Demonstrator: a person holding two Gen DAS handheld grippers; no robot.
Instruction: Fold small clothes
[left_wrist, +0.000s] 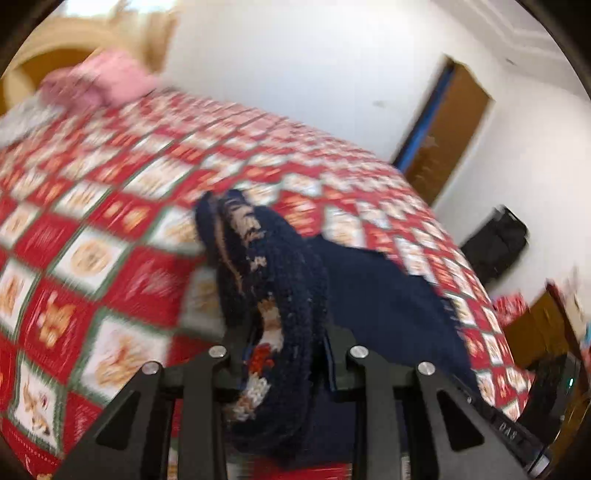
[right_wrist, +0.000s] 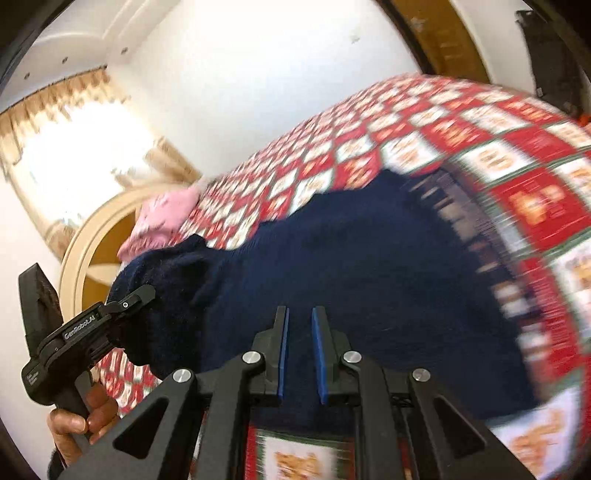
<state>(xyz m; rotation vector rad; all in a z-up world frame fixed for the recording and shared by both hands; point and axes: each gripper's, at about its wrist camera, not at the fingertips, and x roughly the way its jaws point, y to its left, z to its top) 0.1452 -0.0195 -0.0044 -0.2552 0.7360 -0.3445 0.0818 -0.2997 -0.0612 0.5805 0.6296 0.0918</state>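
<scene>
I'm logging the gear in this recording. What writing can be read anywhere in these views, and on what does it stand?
"GenRobot.AI": white print on the body of the left claw, seen from the right wrist.
Small white lines lower on that same body: too small to read.
Pale letters on the black bar in the left wrist view: too blurred to read.

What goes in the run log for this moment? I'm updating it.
left gripper: shut on sweater | right gripper: open, over sweater | surface: bed

Navy sweater (right_wrist: 351, 266) — tan-and-white knit motifs; red-white checked bedspread (left_wrist: 110, 177); pink pillow (right_wrist: 162, 218).
</scene>
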